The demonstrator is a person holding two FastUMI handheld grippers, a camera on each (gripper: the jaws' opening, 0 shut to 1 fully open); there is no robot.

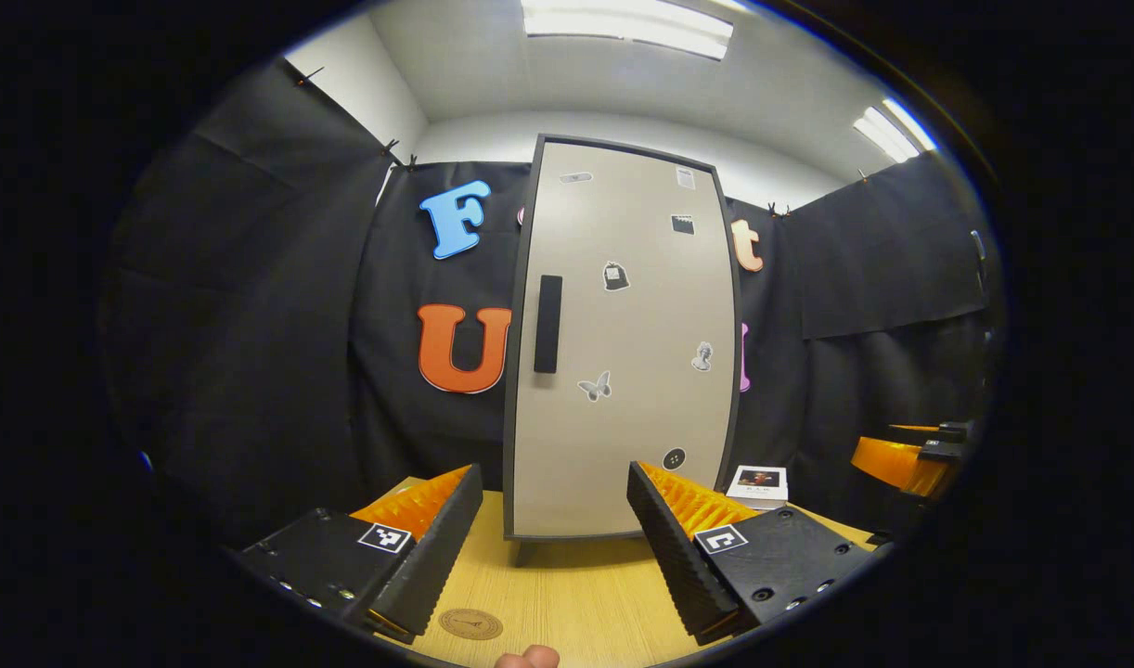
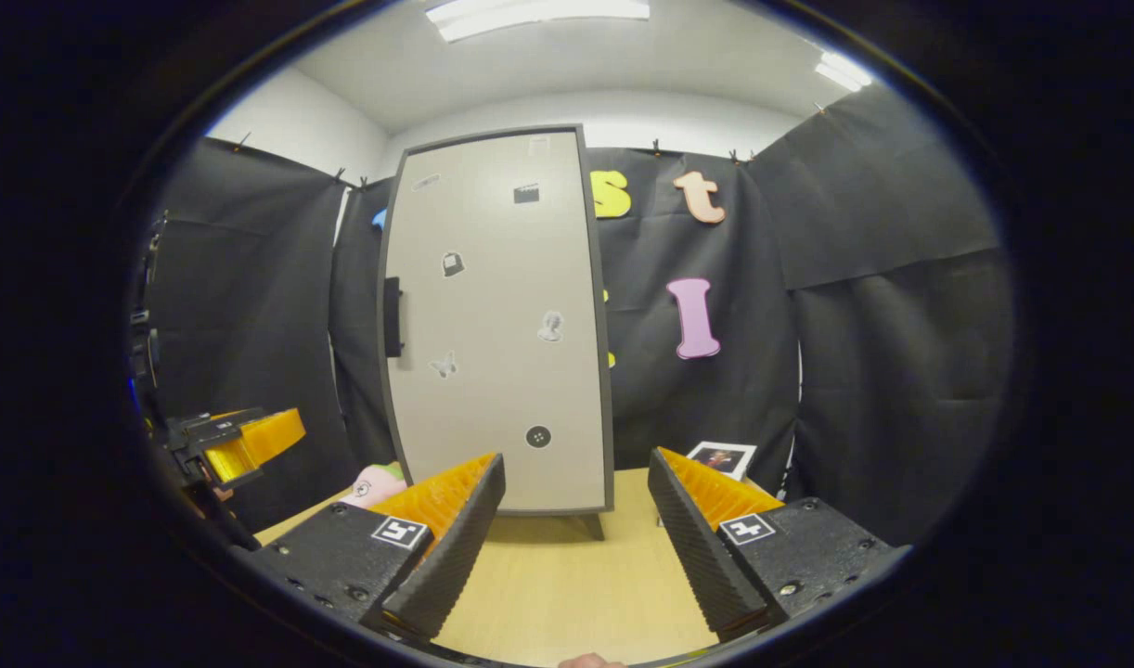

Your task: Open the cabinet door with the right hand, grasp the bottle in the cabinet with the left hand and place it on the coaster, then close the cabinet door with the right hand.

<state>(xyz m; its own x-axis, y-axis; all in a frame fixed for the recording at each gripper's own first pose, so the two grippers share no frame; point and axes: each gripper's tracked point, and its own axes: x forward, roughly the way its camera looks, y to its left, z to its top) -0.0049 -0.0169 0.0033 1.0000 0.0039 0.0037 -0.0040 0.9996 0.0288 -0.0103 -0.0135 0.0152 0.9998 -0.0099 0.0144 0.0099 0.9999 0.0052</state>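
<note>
We see a cabinet door point(image 1: 623, 343) in pale beige-grey with a dark grey frame, a black handle point(image 1: 547, 324) and small black, white and grey stickers scattered over it. The table point(image 1: 567, 584) is light yellowish wood grain. On it lies a round tan coaster point(image 1: 470, 623) with a darker ring. A pink object point(image 2: 374, 485), perhaps cloth, shows beside the cabinet in the right gripper view. A white-bordered card point(image 1: 758, 483) bears a dark picture.

Cabinet door point(image 1: 623, 343) shut, contents hidden. Coaster point(image 1: 470, 623) print too small to read. Door stickers point(image 2: 550, 326) too small to make out. Pink item point(image 2: 374, 484) partly hidden behind right gripper's finger point(image 2: 437, 543).
</note>
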